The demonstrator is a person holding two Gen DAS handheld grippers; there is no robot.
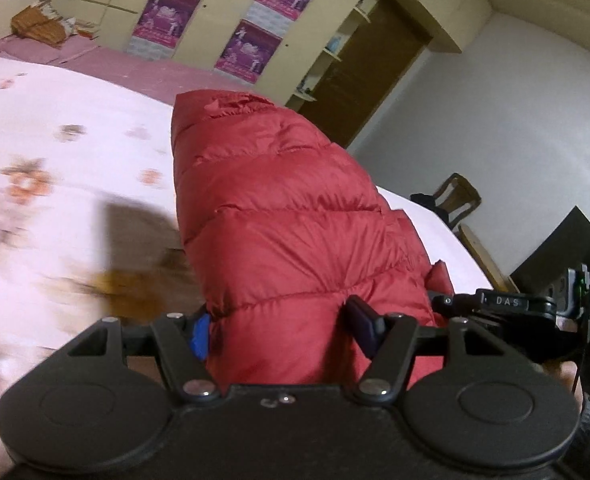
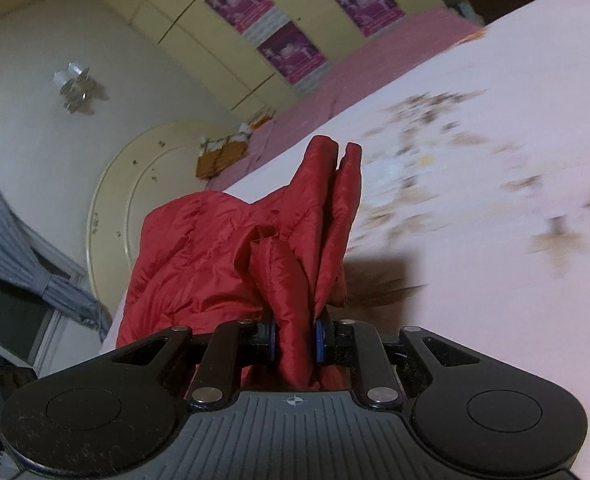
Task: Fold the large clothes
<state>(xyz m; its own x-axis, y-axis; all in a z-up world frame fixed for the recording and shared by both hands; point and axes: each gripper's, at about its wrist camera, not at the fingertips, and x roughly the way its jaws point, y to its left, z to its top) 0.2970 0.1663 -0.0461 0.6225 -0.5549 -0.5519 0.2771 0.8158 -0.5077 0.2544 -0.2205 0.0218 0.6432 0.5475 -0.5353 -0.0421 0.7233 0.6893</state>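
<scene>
In the left wrist view, the left gripper pointed downward over the bed, its jaws set wide and clamped on a thick, puffy fold of the red down jacket. The jacket rose from between the jaws and stretched away over the bedspread, its far end lifted. At the right edge the right gripper showed partly, with a hand behind it. The bedspread was pale pink with a blurred flower print, and a dark shadow lay on it just left of the jacket. Beyond stood a cream wardrobe with purple posters, a brown door, a white wall and a wooden chair.

In the right wrist view, the right gripper was tilted down likewise, its jaws drawn close and pinching a thin fold of the same jacket, which bunched up in front and hung toward the left. The flowered bedspread ran off to the right. A cream rounded headboard, a grey curtain and the postered wardrobe lay behind.
</scene>
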